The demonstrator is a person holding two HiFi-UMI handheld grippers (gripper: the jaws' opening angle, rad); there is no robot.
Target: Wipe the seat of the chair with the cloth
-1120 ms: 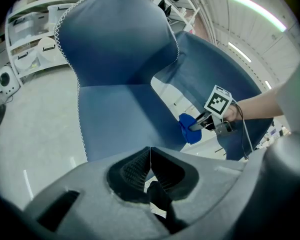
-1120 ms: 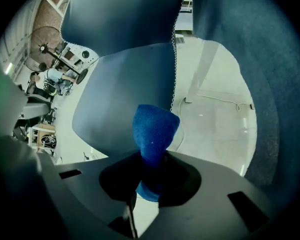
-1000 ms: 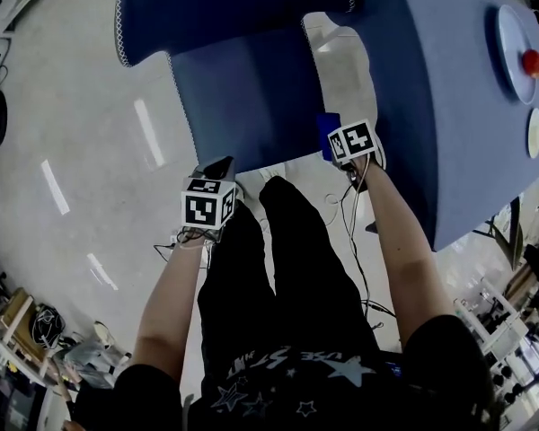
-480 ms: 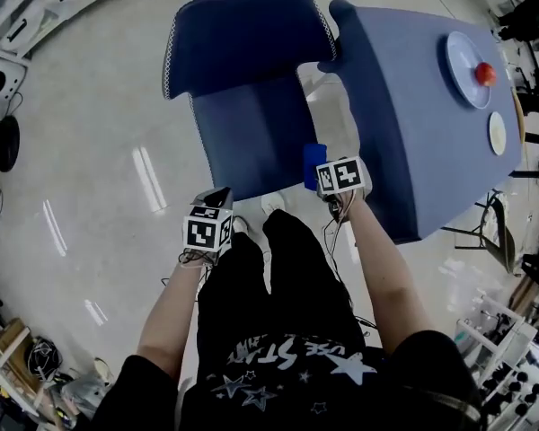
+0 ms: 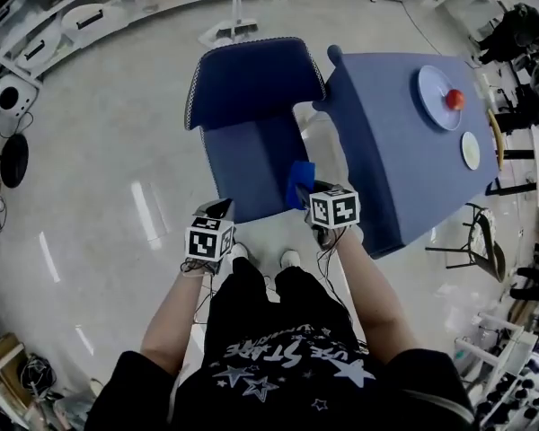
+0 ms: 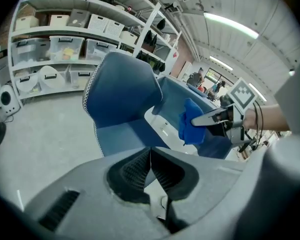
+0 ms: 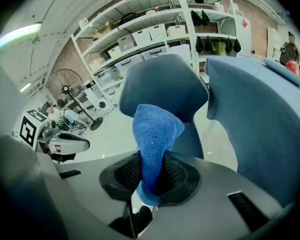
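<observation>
Step in hand: approach. The right tool (image 7: 151, 176) is clamped on the cloth (image 7: 155, 129), held over the near right edge of the chair seat (image 5: 247, 164) and apparently clear of it. The left tool (image 6: 150, 171) is closed on nothing. The next move likely calls for lowering the cloth flat onto the seat.

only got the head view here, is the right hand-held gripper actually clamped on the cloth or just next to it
Observer: Clamped. In the right gripper view the cloth stands up from between the jaws of the right hand-held gripper, which are shut on it.
Operator: and the left one, holding anything
Observer: No. The left gripper view shows the left hand-held gripper with its jaws together and nothing between them.
Operator: cloth on the seat yet
Observer: It seems not. From the left gripper view the cloth hangs in the air to the right of the chair, apparently clear of the seat.
</observation>
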